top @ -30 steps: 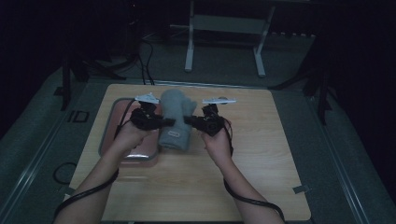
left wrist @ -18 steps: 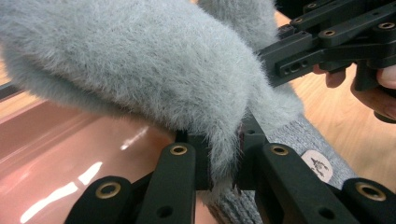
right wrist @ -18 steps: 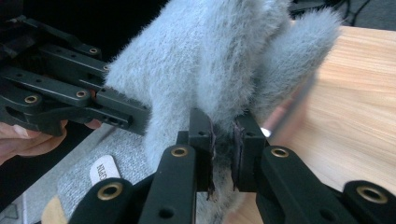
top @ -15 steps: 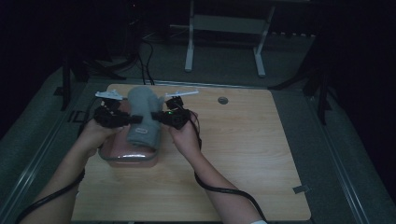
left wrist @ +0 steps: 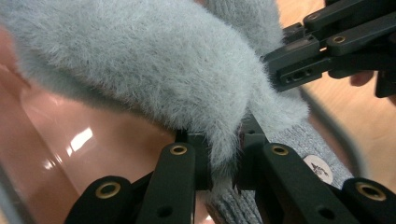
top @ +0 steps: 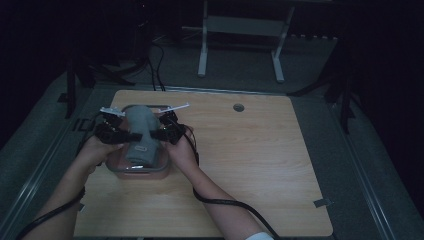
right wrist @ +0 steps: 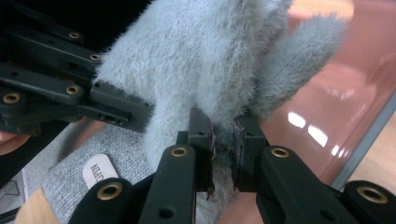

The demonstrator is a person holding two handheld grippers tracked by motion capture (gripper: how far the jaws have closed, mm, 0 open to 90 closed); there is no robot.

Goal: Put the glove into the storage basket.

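A grey fuzzy knit garment (top: 140,131) with a ribbed cuff and a small white label (left wrist: 320,169) hangs over a pinkish clear container (top: 161,171) at the table's left. My left gripper (top: 131,136) is shut on the garment's left side, its jaws pinching the fuzzy fabric (left wrist: 140,60) in the left gripper view (left wrist: 224,156). From the other side my right gripper (top: 153,134) is shut on the same fabric (right wrist: 201,51), clamped between its jaws (right wrist: 223,142). The container's glossy wall (right wrist: 336,93) lies just beneath. The garment hides much of the container's inside.
The wooden table (top: 260,165) stretches bare to the right, with a round cable hole (top: 238,107) near its back edge and a bit of tape (top: 320,203) at the front right. A metal stand (top: 240,45) and cables sit on the floor beyond.
Both grippers have carried the garment leftward from the middle of the table to above the pinkish container, still gripping it from both sides.
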